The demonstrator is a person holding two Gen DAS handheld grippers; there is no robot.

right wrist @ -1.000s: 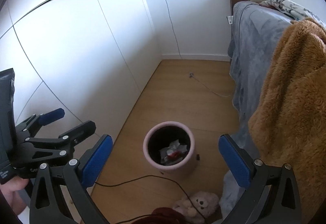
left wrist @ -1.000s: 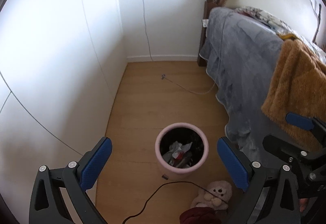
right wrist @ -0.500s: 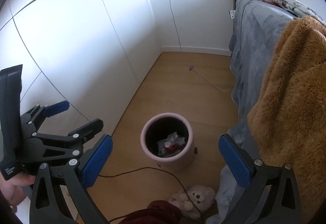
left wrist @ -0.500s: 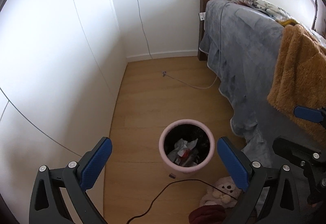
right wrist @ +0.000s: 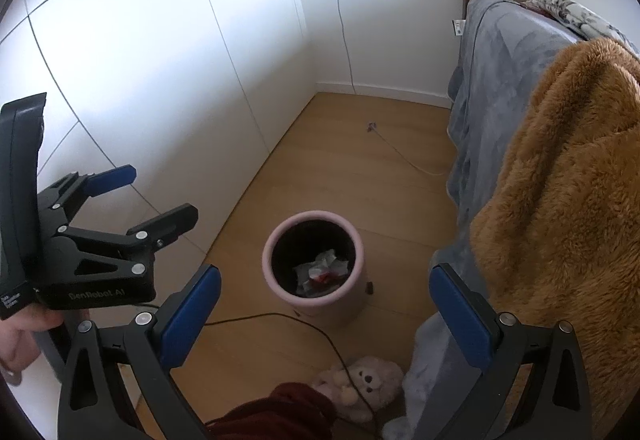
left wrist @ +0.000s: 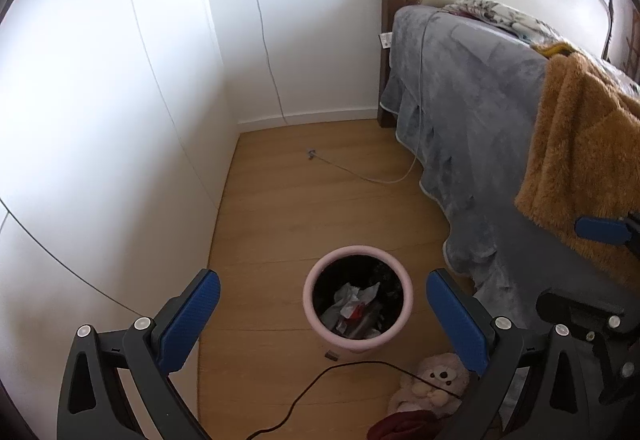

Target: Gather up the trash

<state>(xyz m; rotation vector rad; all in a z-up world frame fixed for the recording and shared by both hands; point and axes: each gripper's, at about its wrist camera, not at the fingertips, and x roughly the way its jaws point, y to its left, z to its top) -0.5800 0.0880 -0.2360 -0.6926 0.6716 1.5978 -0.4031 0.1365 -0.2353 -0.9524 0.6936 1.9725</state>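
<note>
I hold my left gripper point(left wrist: 322, 314) above the wooden plank floor point(left wrist: 320, 208), its blue-padded fingers point(left wrist: 188, 320) spread wide and empty. The round pink waste bin with a black inner wall point(left wrist: 357, 299) stands on the floor below and ahead of it, framed between the two pads in the left wrist view. My right gripper point(right wrist: 324, 314) is spread just as wide, holding nothing, and the bin sits ahead of it too, nearer its left finger than its right.

The bin stands upright, its long axis vertical and its open mouth facing up. Inside lies crumpled white paper with a red scrap point(left wrist: 354, 306) on top, heaped toward the near side.

A small dark scrap point(left wrist: 331, 355) lies on the floor just beside the bin's base. A thin black cable point(left wrist: 340, 368) curves past it toward a pale pink plush bear point(left wrist: 432, 386) lying near the grey blanket point(left wrist: 472, 112) that hangs off the bed.
</note>
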